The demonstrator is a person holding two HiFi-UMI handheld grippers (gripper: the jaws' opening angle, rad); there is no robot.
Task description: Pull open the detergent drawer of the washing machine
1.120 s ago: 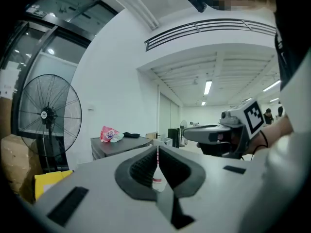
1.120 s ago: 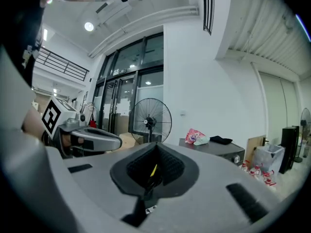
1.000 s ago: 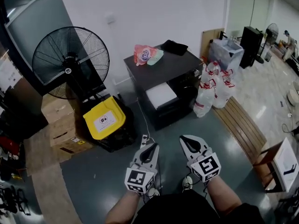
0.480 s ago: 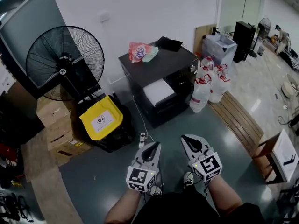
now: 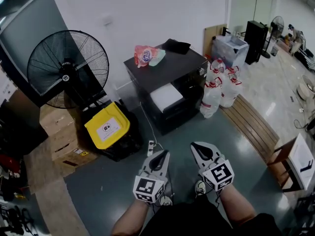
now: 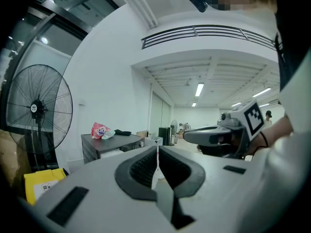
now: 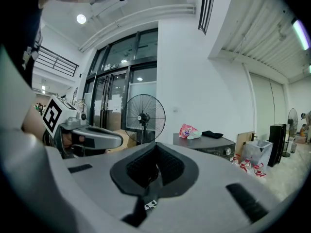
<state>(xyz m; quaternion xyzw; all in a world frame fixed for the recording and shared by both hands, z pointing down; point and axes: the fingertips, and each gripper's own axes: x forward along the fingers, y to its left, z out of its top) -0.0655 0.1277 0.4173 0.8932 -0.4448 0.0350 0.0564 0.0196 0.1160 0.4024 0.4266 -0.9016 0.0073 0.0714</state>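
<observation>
The black washing machine (image 5: 170, 70) stands against the white wall, a couple of steps ahead of me. A white panel (image 5: 166, 96) shows on its front; I cannot make out the detergent drawer from here. A pink bag (image 5: 144, 54) and a dark cloth (image 5: 176, 46) lie on its top. My left gripper (image 5: 158, 156) and right gripper (image 5: 201, 149) are held side by side low in front of me, both shut and holding nothing, far short of the machine. The machine (image 6: 109, 147) appears left of the shut left gripper (image 6: 158, 152), and right of the right gripper (image 7: 155, 149) as the machine (image 7: 211, 143).
A big black floor fan (image 5: 66, 68) stands left of the machine, with a yellow-lidded bin (image 5: 107, 128) and cardboard boxes (image 5: 61, 132) below it. Water jugs (image 5: 219, 90) and a wooden pallet (image 5: 253, 127) lie to the right. A power strip (image 5: 151, 144) lies on the floor.
The head view has swung slightly, so the room sits a little further left. Both grippers stay shut in the same place in front of me.
</observation>
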